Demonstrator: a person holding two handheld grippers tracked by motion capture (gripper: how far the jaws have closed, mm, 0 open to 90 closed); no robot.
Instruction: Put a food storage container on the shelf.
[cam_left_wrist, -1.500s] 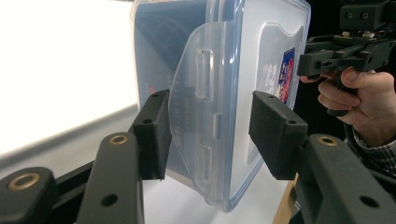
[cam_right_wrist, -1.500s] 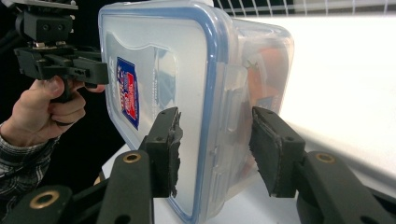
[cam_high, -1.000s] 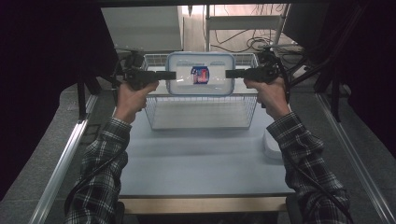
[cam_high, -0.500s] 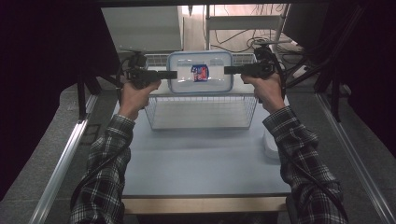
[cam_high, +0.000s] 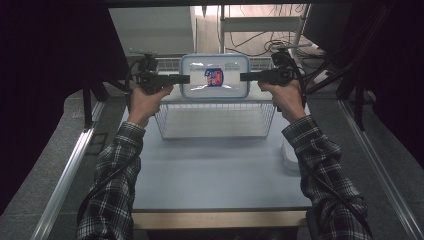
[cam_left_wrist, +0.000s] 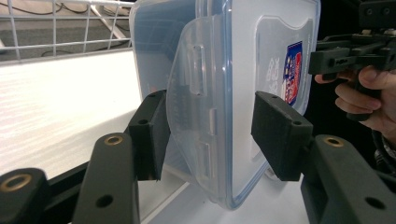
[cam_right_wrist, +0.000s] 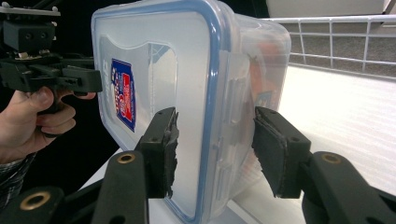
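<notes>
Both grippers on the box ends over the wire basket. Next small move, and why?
Probably lower it straight down, level. The clear lidded box hangs above the wire basket, the left gripper and right gripper at its opposite ends. In each gripper view the jaws straddle a side latch with little gap, so ease down together and don't open further yet.

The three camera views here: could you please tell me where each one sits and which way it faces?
High view: above the person's side, facing forward and down on the table; both plaid sleeves, hands and grippers show.
Left gripper view: rides the left gripper, looking along its jaws at the container's end latch; the other hand shows beyond.
Right gripper view: rides the right gripper, facing the opposite end.
All share the lidded container and wire basket.
</notes>
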